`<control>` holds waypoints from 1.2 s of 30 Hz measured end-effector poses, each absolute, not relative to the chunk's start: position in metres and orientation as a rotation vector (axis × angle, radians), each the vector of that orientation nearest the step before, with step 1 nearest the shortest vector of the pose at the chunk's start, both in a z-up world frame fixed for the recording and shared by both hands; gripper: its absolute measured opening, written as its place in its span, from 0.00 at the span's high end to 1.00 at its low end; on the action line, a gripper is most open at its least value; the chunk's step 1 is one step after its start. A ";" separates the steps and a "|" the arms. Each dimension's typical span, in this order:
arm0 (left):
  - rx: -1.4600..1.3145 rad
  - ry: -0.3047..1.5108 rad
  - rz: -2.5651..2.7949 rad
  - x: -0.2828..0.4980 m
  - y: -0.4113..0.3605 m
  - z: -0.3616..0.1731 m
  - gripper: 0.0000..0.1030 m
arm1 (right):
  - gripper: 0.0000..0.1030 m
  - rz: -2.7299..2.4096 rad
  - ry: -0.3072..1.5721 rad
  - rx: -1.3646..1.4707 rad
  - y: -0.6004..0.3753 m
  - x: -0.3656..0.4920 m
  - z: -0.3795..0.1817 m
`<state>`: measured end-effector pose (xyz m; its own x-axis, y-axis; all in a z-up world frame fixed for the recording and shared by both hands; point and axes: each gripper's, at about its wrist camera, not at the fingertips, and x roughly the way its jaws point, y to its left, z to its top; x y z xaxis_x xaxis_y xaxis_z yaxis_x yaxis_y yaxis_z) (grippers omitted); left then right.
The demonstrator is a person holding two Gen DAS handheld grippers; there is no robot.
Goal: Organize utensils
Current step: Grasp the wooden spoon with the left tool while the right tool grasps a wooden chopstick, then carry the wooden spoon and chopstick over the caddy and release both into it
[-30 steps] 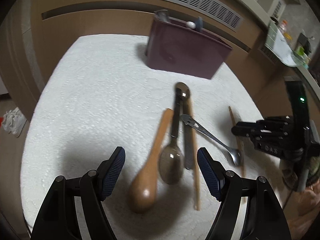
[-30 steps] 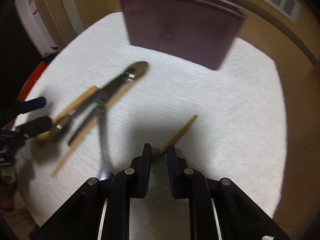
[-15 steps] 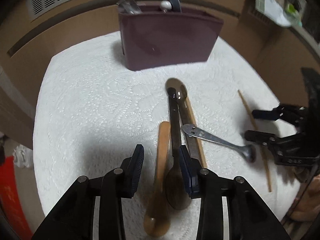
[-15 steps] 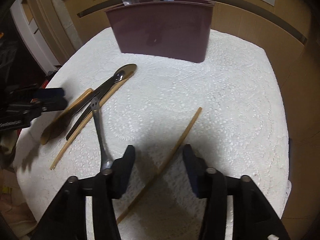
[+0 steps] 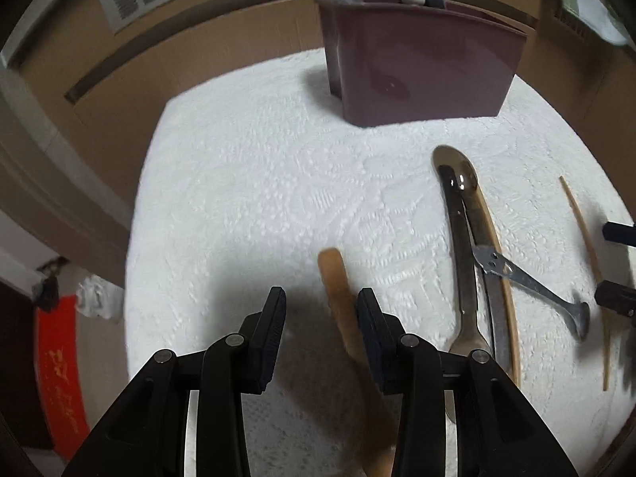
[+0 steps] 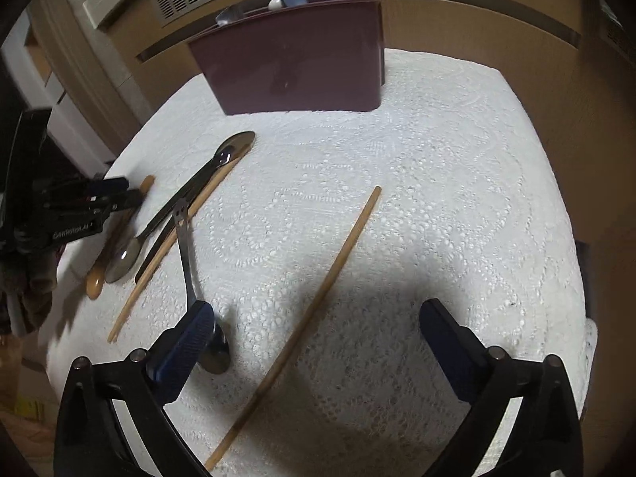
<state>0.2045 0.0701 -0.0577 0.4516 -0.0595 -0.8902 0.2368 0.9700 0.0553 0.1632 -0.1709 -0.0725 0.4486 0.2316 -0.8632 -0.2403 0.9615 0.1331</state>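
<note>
Straddling wooden spoon (image 5: 344,310), left hand-held gripper (image 5: 321,328) half-parted, right hand-held gripper (image 6: 318,342) released over chopstick (image 6: 310,310).

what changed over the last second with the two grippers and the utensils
The right gripper let go of the lone chopstick, which now lies on the cloth between its wide-open jaws. The left gripper narrowed from wide open around the wooden spoon handle, though a gap remains. The metal spoons, fork, other chopstick and purple holder kept their places.
</note>
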 end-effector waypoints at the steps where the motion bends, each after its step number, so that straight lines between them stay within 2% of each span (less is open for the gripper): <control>1: 0.159 1.094 -0.197 0.203 0.074 -0.058 0.61 | 0.01 0.291 1.070 -0.005 -0.170 0.164 -0.072; 3: 0.114 1.111 -0.222 0.202 0.078 -0.059 0.61 | 0.01 0.276 1.073 0.012 -0.169 0.167 -0.071; 5: 0.090 1.126 -0.233 0.203 0.080 -0.060 0.61 | 0.15 0.220 1.078 -0.039 -0.161 0.174 -0.072; 6: 0.092 1.130 -0.235 0.204 0.079 -0.060 0.61 | 0.28 0.189 1.082 -0.083 -0.157 0.178 -0.074; 8: 0.088 1.143 -0.240 0.211 0.076 -0.061 0.61 | 0.35 0.133 1.061 -0.186 -0.143 0.183 -0.075; 9: 0.086 1.151 -0.244 0.216 0.075 -0.061 0.61 | 0.48 0.144 1.060 -0.188 -0.140 0.185 -0.075; 11: 0.078 1.161 -0.247 0.224 0.067 -0.059 0.63 | 0.65 0.171 1.068 -0.188 -0.132 0.190 -0.073; 13: 0.078 1.168 -0.242 0.235 0.065 -0.059 0.63 | 0.87 0.196 1.066 -0.195 -0.125 0.193 -0.073; 14: 0.087 1.165 -0.238 0.237 0.063 -0.059 0.66 | 0.91 0.208 1.065 -0.196 -0.122 0.193 -0.073; 15: 0.092 1.155 -0.232 0.237 0.061 -0.059 0.76 | 0.91 0.218 1.063 -0.199 -0.119 0.193 -0.072; 17: 0.066 1.130 -0.231 0.231 0.058 -0.057 0.86 | 0.92 0.230 1.040 -0.206 -0.118 0.190 -0.071; 26: -0.195 0.847 -0.257 0.160 0.070 -0.011 0.87 | 0.93 0.301 0.858 -0.104 -0.139 0.147 -0.016; 36: -0.164 0.688 -0.286 0.119 0.060 0.042 0.87 | 0.94 0.331 0.747 -0.092 -0.141 0.113 0.026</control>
